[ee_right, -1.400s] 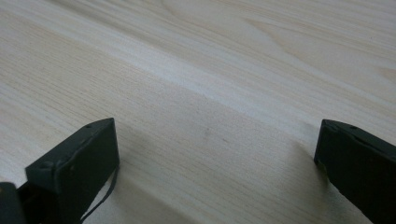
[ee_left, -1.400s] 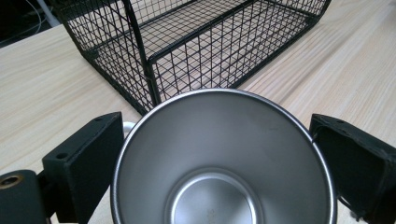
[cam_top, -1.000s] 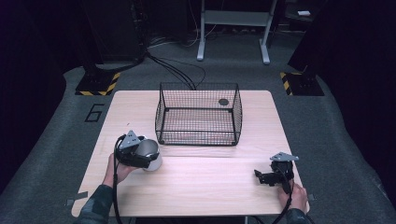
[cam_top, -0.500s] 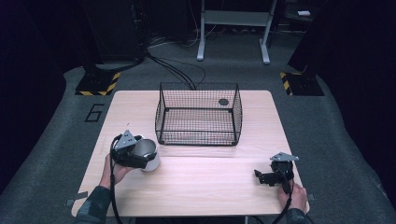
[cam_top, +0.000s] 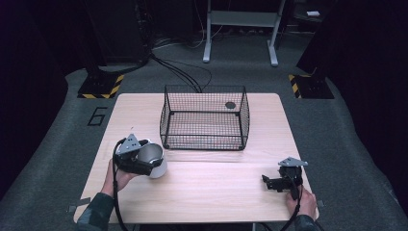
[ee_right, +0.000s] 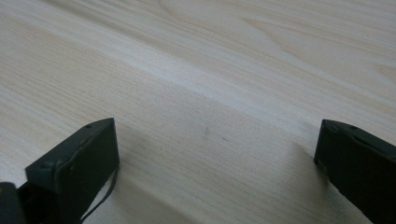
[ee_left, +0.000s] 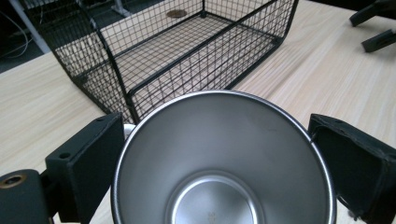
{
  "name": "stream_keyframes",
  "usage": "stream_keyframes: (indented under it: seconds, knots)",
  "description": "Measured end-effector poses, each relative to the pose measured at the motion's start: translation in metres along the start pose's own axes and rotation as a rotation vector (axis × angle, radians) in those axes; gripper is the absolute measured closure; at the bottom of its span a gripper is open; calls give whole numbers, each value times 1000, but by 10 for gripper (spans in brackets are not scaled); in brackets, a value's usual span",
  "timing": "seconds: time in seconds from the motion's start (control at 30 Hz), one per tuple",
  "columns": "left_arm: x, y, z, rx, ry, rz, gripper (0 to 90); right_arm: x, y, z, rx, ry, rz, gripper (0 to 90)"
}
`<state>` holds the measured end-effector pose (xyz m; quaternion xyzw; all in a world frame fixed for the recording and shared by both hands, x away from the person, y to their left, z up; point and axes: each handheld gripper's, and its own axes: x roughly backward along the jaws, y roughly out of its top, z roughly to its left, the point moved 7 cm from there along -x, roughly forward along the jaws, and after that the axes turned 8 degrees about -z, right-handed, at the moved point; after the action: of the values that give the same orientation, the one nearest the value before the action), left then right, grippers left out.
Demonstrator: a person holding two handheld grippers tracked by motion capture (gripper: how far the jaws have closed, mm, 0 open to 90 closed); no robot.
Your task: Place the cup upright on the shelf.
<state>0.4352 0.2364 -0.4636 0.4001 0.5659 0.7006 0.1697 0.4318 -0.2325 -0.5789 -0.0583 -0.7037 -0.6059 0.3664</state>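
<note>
A single number can be read: a dark "6" (cam_top: 97,116) marked on the grey floor (cam_top: 57,144), just left of the table's (cam_top: 202,192) far left corner, near the yellow-and-black striped plate (cam_top: 101,86) that lies farther back. In the left gripper view, faint stamped marks sit at the bottom of the steel cup (ee_left: 224,163), too small and blurred to read. The wire basket (cam_top: 204,118) bears no legible label, and the round dark disc (cam_top: 230,105) in its far right corner shows no readable marking.
</note>
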Motion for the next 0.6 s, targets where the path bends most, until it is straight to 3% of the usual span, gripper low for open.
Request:
stream_keyframes:
  seconds: [0.4,0.6]
  knots:
    - [4,25,-19,-63,-16,-5,65,0,0,0,0,0,0,0]
    - [3,36,-24,-69,-31,-9,65,0,0,0,0,0,0,0]
